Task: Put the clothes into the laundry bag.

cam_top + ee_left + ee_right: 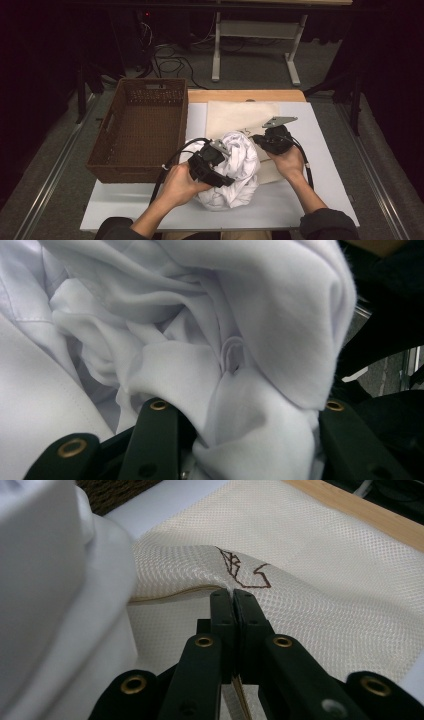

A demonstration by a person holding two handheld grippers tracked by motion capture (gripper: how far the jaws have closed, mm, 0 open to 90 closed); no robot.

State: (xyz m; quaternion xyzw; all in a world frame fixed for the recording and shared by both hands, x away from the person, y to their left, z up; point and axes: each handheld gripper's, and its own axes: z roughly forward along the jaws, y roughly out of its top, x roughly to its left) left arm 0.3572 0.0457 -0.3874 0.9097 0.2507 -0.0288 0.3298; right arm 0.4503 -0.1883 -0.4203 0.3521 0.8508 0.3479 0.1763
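Note:
A crumpled white garment lies bundled in the middle of the white board. My left gripper is pushed into its left side. In the left gripper view the jaws of the left gripper stand partly apart with a thick bunch of the white garment clamped between them. A cream mesh bag with dark stitching lies flat behind the bundle. My right gripper is at the bag's near edge. In the right gripper view the right gripper is shut on the raised hem of the mesh bag, with the garment close at its left.
A brown wicker basket stands open at the left of the board, its side next to the bundle. The white board has bare room to the right and front. A wooden strip runs along the far edge. Cables and a table frame lie on the floor beyond.

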